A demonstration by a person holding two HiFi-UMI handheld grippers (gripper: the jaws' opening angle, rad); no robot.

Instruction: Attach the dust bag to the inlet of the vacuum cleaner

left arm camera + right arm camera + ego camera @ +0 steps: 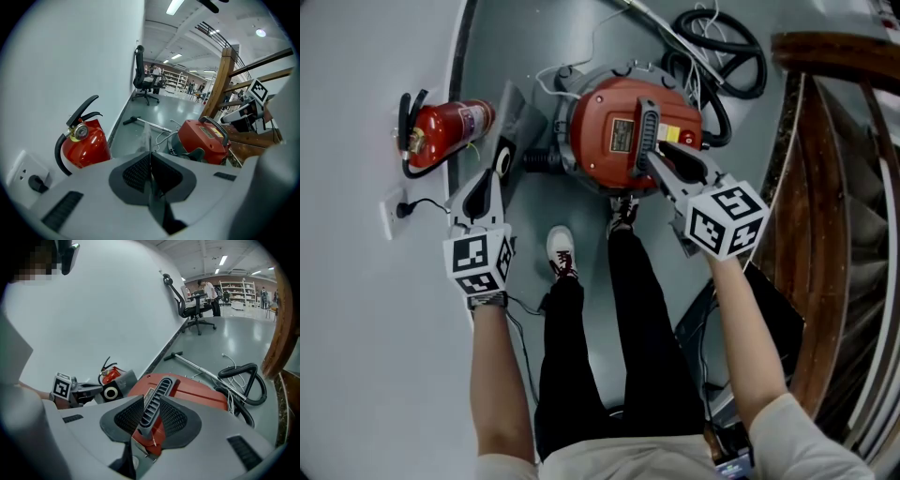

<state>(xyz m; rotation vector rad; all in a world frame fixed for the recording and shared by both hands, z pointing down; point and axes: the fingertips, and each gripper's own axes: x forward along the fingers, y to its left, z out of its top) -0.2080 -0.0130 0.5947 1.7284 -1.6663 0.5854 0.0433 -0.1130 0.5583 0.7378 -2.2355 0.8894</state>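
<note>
The vacuum cleaner (619, 131), red-lidded, stands on the floor (525, 37) at the person's feet. The right gripper (151, 416) is above its lid, fingers partly apart on either side of the black ribbed handle (154, 404) without clearly pressing it. Just left of the vacuum cleaner, the left gripper (150, 157) holds its fingers closed on the edge of the grey dust bag (520, 117). A fire extinguisher (450, 124) lies further left, beyond the bag.

Fire ext. (450, 125) by wall socket (394, 213).
</note>
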